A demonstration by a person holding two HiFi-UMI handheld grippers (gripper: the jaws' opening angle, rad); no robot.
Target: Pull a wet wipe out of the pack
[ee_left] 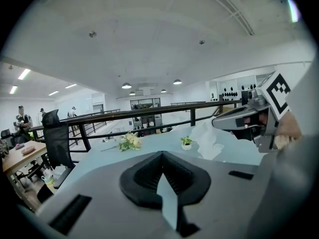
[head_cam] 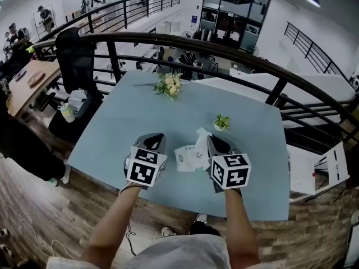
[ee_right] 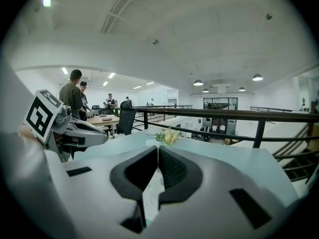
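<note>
On the pale blue table (head_cam: 129, 122) lies the white wet wipe pack (head_cam: 184, 160), between my two grippers. A crumpled white wet wipe (head_cam: 200, 140) rises from its top, with my right gripper (head_cam: 210, 139) shut on the wipe's upper end. The left gripper view shows that wipe (ee_left: 207, 139) hanging below the right gripper's tip (ee_left: 219, 123). My left gripper (head_cam: 159, 137) hovers to the left of the pack, apart from it, its jaws closed tip to tip (ee_left: 160, 156) with nothing between them. In the right gripper view the jaws (ee_right: 157, 151) meet, and the left gripper (ee_right: 102, 136) shows at the left.
A bunch of pale flowers (head_cam: 169, 84) lies at the table's far edge, and a small potted plant (head_cam: 222, 121) stands beyond the pack. A black railing (head_cam: 224, 43) curves behind the table. There is a black chair (head_cam: 76, 55) at the left and a white chair (head_cam: 331, 164) at the right.
</note>
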